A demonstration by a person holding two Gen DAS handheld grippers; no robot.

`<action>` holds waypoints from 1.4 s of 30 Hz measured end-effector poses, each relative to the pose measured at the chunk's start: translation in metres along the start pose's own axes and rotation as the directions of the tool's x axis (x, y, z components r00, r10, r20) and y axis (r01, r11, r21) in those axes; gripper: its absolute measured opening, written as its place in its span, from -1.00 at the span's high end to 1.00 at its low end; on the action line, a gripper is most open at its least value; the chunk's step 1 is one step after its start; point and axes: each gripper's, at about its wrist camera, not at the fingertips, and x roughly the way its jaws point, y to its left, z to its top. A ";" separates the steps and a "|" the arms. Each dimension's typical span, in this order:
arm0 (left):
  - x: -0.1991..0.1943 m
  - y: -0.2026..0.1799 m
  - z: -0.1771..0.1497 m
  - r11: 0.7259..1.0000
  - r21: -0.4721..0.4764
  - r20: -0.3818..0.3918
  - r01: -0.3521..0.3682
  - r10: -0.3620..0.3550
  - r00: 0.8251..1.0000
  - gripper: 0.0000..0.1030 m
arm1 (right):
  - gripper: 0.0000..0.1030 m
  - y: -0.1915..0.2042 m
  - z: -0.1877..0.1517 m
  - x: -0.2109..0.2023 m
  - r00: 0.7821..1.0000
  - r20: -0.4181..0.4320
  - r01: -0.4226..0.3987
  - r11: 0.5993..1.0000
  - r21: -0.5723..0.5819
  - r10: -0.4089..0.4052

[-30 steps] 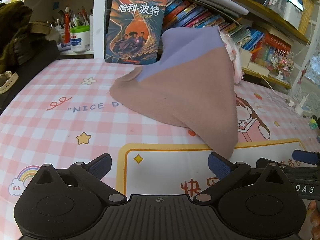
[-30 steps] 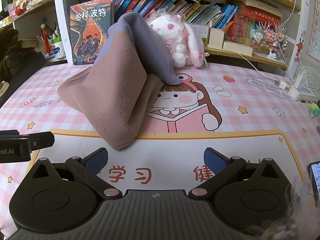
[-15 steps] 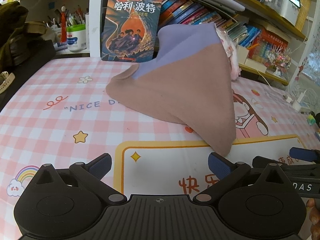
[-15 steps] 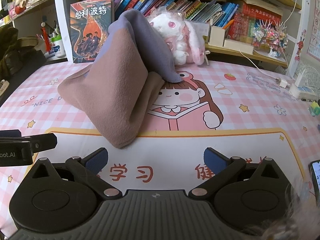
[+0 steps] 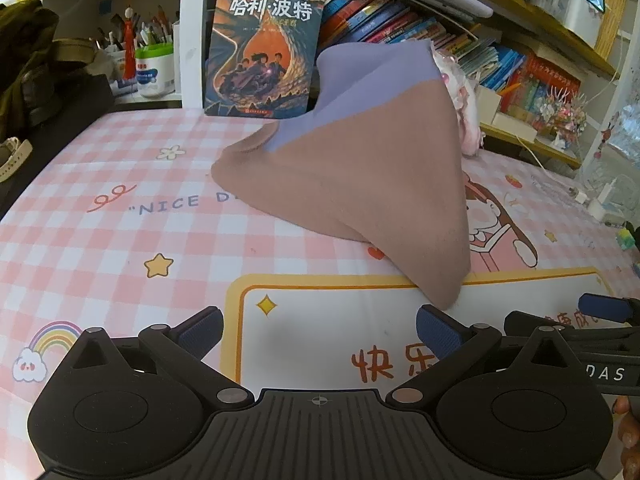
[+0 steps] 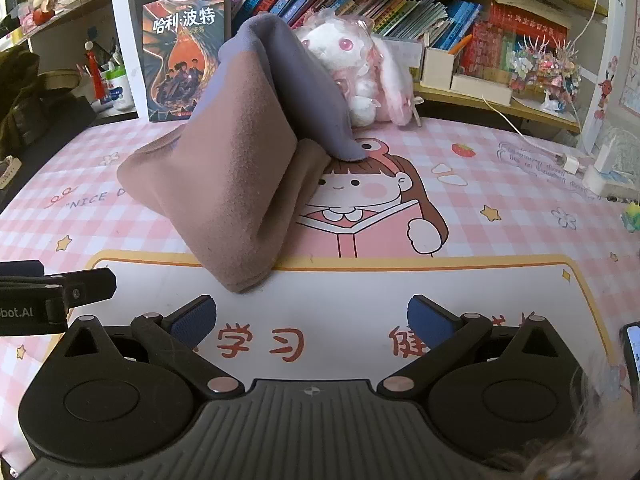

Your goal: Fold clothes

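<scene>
Left wrist view: my left gripper (image 5: 318, 322) hangs low over the desk mat (image 5: 120, 240) with its jaws spread wide and nothing between them. The garment (image 5: 360, 184), a brown and purple cloth, stands in a peaked heap from 12 to 1 o'clock, its upper part propped against the plush toy (image 5: 464, 96) behind it. Its nearest brown corner droops to the mat just beyond my right-hand pad at 1 o'clock. The other gripper's finger pokes in at 3 o'clock. Risk here: if I close on that near corner alone and pull, I judge the propped peak could topple sideways and bunch, or drag the toy forward with it.

Right wrist view: my right gripper (image 6: 312, 316) is also parted wide and empty, low over the white panel of the mat. The garment (image 6: 244, 152) rises at 11 to 12 o'clock, purple flap draped down toward the plush toy (image 6: 360, 68) at 12, the brown corner lying near my left pad at 11. A book (image 6: 186, 52) stands upright behind at 11, and a phone (image 6: 632, 348) sits at the 3 o'clock edge. A wide sweep could knock the book over or nudge the phone; the 2 grippers are also close enough to clash
</scene>
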 end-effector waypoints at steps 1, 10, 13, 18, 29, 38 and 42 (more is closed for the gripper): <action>0.001 -0.002 0.000 1.000 0.000 -0.003 -0.002 0.002 1.000 -1.00 | -1.00 -0.001 0.000 0.000 1.000 -0.002 -0.003 1.000 0.000 0.003; 0.007 -0.021 0.000 1.000 -0.004 -0.019 -0.030 0.030 0.999 -1.00 | -1.00 -0.019 0.000 0.007 0.999 -0.021 -0.027 1.000 -0.002 0.027; 0.008 -0.029 0.000 0.999 -0.009 -0.023 -0.049 0.049 0.999 -1.00 | -1.00 -0.027 0.001 0.011 0.999 -0.026 -0.042 0.999 -0.006 0.042; 0.010 -0.043 0.000 0.997 -0.026 -0.035 -0.079 0.078 0.996 -1.00 | -1.00 -0.040 0.005 0.018 0.995 -0.039 -0.088 0.996 -0.016 0.087; 0.014 -0.078 0.011 0.985 0.001 0.011 -0.171 0.171 0.985 -1.00 | -1.00 -0.082 0.009 0.024 0.985 -0.074 -0.154 0.988 0.016 0.155; 0.045 -0.099 0.044 0.963 0.094 0.063 -0.251 0.245 0.967 -1.00 | -1.00 -0.116 0.016 0.026 0.983 -0.058 -0.165 0.975 0.150 0.175; 0.059 -0.108 0.059 0.951 0.138 0.085 -0.277 0.268 0.960 -1.00 | -1.00 -0.127 0.022 0.029 0.981 -0.028 -0.180 0.961 0.210 0.190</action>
